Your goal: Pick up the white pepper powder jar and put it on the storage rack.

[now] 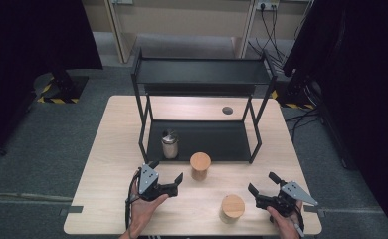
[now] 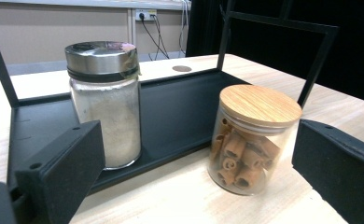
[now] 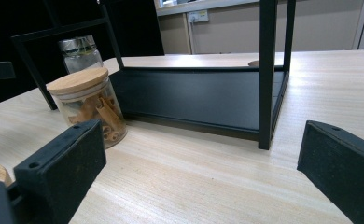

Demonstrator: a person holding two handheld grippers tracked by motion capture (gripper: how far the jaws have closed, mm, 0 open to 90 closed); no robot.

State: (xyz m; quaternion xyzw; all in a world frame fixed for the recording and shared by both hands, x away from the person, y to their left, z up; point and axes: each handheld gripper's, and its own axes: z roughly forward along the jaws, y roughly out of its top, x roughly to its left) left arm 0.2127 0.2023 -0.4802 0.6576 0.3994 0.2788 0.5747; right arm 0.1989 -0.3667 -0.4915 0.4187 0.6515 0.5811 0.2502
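A black two-tier metal rack (image 1: 202,72) stands on the wooden table (image 1: 107,164). On its lower shelf (image 2: 171,107), at the left, is a glass jar with a metal lid (image 1: 170,145) (image 2: 106,107) holding pale powder. Just in front of the shelf, on the table, stands a wooden-lidded jar of cinnamon sticks (image 1: 200,166) (image 2: 252,140) (image 3: 89,105). A second wooden-lidded jar (image 1: 232,207) sits near the front edge. My left gripper (image 1: 167,170) (image 2: 196,140) is open and faces the two jars. My right gripper (image 1: 262,182) (image 3: 201,140) is open just right of the second jar.
The rack's right front leg (image 3: 266,74) rises ahead of my right gripper. A round cable hole (image 1: 227,110) lies in the table behind the rack. Dark curtains, stand bases and cables ring the table on the floor.
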